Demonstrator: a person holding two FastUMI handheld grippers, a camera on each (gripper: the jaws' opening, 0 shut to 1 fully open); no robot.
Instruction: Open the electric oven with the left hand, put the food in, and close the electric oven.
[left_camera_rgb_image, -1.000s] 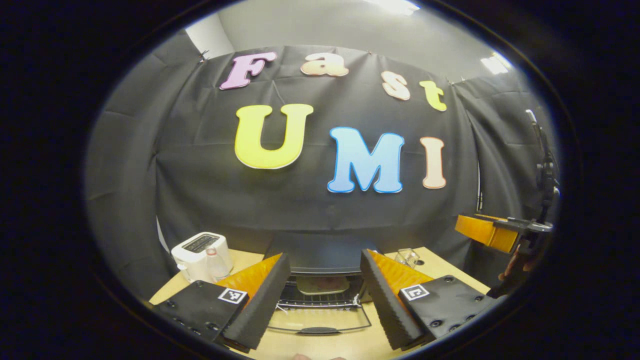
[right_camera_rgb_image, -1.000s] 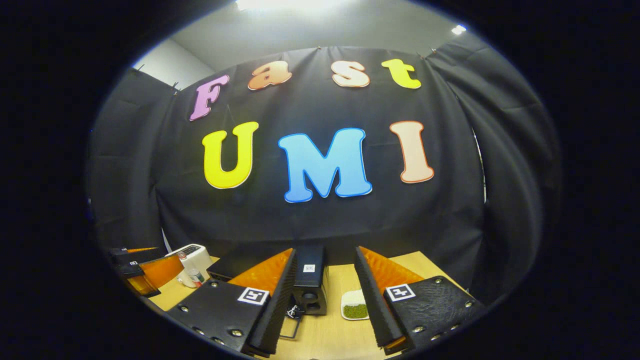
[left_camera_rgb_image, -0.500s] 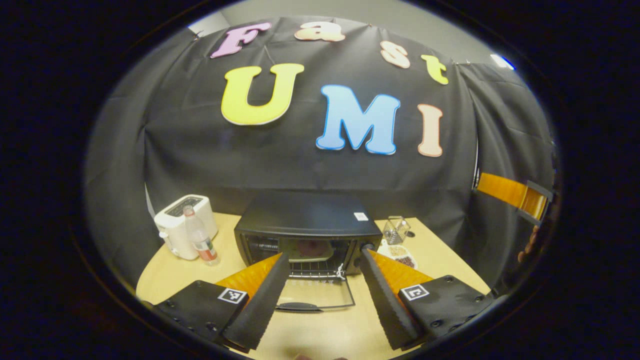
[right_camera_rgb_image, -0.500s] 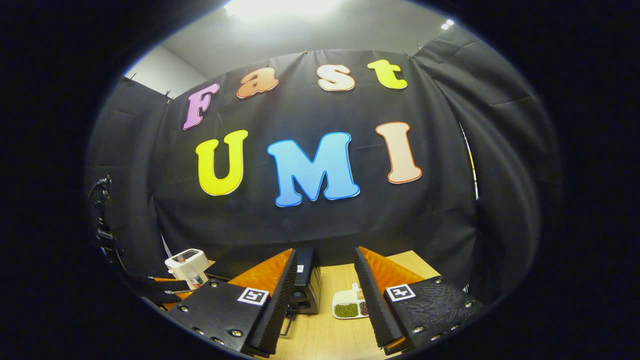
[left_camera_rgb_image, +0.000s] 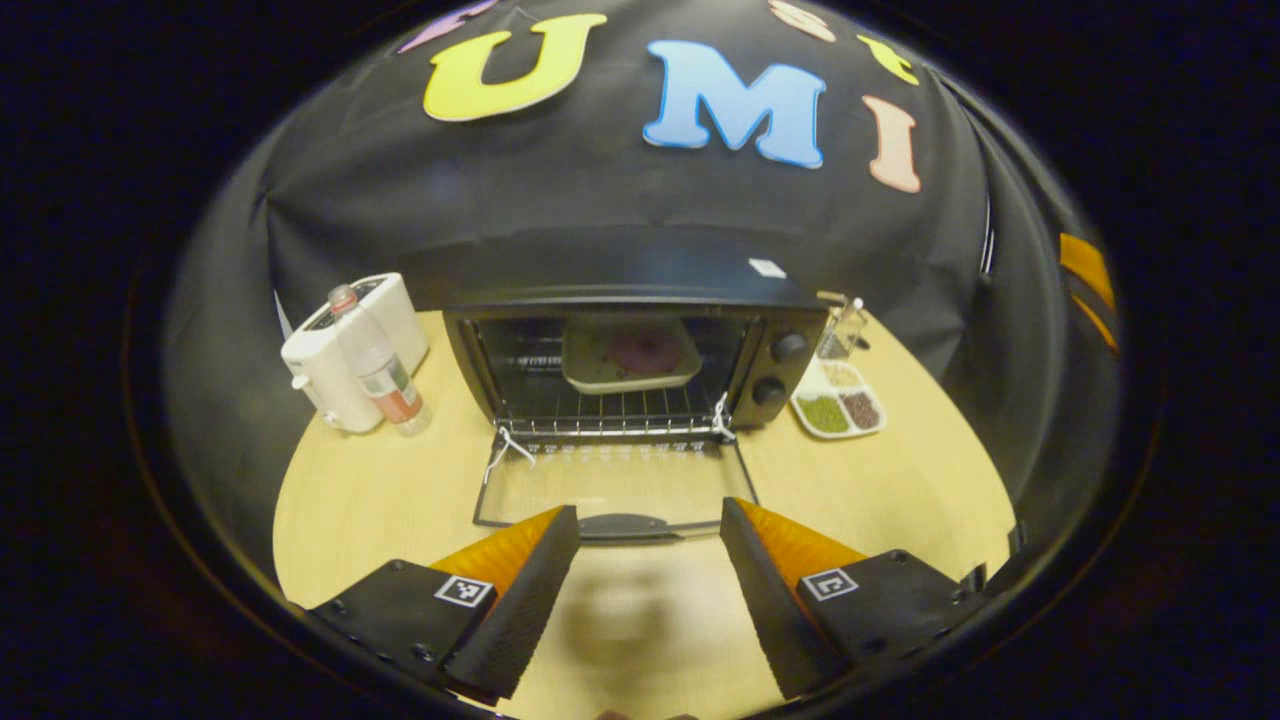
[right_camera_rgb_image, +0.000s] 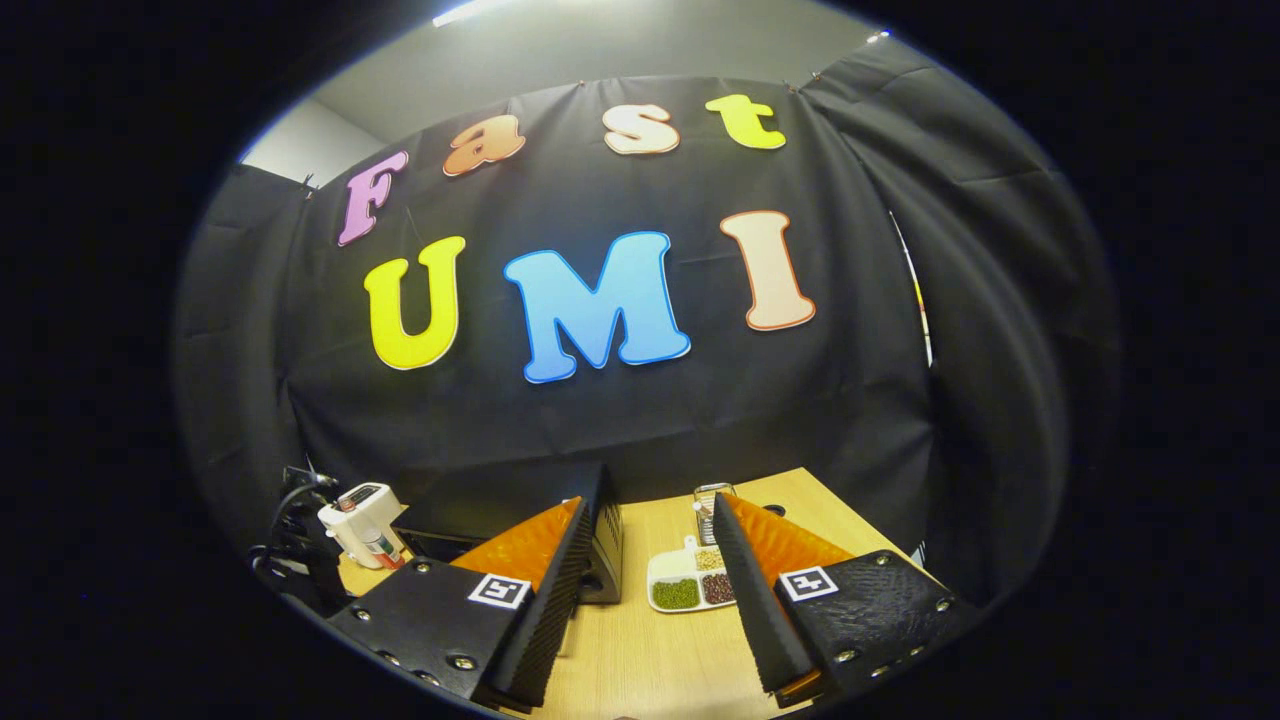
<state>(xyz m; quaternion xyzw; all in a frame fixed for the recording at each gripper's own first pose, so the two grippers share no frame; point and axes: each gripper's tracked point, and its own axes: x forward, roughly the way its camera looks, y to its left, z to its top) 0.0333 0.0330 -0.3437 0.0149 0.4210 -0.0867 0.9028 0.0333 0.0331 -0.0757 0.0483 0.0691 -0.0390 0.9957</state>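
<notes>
A pale wooden table (left_camera_rgb_image: 900, 480) stands against the booth's black cloth wall, with the electric oven (left_camera_rgb_image: 630, 345) at its middle. The left gripper (left_camera_rgb_image: 648, 590) hangs above the table with its fingers spread and nothing between them, just in front of the handle (left_camera_rgb_image: 622, 524) on the lowered glass door (left_camera_rgb_image: 610, 485). Beyond the door, the food on its tray (left_camera_rgb_image: 628, 355) already sits on the wire rack (left_camera_rgb_image: 610, 410) inside the cavity. The right gripper (right_camera_rgb_image: 645, 610) is likewise spread and empty, off to the side near a divided dish of beans (right_camera_rgb_image: 688, 582).

What remains, I judge, is closing. The risk is a poor catch on the low, flat handle: fingers scraping the table or slipping off would let the door drop back. A hard swing could jolt the oven toward the toaster (left_camera_rgb_image: 345, 345) and bottle (left_camera_rgb_image: 380, 365).
</notes>
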